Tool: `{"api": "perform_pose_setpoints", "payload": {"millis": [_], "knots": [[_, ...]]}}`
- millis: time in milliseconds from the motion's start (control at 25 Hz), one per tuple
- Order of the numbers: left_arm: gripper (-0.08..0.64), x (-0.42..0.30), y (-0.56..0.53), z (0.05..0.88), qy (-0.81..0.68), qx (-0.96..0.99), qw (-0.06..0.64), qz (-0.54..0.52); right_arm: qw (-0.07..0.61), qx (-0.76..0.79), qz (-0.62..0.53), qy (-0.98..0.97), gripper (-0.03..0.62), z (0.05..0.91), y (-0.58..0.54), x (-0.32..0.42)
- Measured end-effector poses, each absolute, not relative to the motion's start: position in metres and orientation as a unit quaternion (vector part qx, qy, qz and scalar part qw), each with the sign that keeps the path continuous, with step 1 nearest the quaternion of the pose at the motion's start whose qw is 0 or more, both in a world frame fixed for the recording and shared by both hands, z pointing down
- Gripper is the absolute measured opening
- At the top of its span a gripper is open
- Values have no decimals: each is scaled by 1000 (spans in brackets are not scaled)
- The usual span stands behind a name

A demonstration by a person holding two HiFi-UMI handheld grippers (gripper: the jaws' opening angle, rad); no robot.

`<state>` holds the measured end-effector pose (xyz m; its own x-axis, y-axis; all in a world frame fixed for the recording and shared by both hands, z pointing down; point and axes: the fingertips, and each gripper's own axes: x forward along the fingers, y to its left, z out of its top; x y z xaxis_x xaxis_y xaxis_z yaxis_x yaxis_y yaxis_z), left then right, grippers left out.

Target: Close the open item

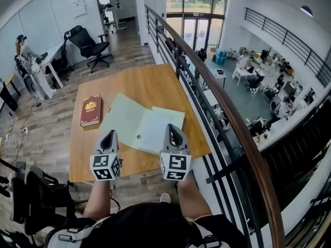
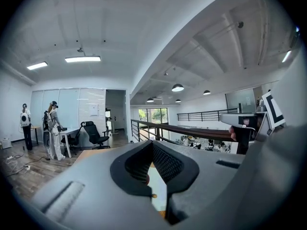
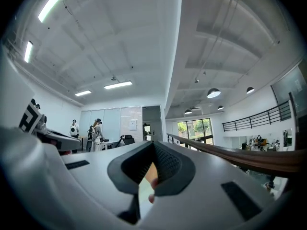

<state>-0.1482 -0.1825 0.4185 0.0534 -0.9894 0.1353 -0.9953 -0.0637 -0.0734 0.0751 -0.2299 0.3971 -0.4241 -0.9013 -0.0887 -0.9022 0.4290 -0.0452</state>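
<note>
- The folder [image 1: 140,122] lies open flat at frame centre on the desk [image 1: 147,81] (the book [image 1: 91,110] left of it is already shut).
- The left hand-held gripper [image 1: 109,136] and right hand-held gripper [image 1: 172,129], both pressed together and empty, hover at its lower edge, likely to flip a leaf.

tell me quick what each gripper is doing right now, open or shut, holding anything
Left gripper: shut, holding nothing.
Right gripper: shut, holding nothing.
</note>
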Motion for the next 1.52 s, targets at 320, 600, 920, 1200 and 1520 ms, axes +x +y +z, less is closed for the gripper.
{"api": "perform_pose_setpoints", "payload": {"millis": [320, 600, 920, 1200, 1520], "knots": [[-5, -147, -229, 430, -685, 722, 30, 89, 37, -537, -9, 843, -2, 408, -278, 82], [-5, -162, -261, 440, -670, 735, 35, 98, 17, -553, -14, 833, -2, 420, -301, 72], [-4, -197, -292, 452, -652, 747, 45, 120, 6, -585, -26, 811, -2, 428, -314, 69], [110, -240, -319, 466, -650, 739, 54, 168, -14, -585, -33, 810, -2, 437, -328, 53], [111, -304, -342, 519, -631, 730, 143, 217, -30, -605, -37, 795, -2, 450, -329, 63]]}}
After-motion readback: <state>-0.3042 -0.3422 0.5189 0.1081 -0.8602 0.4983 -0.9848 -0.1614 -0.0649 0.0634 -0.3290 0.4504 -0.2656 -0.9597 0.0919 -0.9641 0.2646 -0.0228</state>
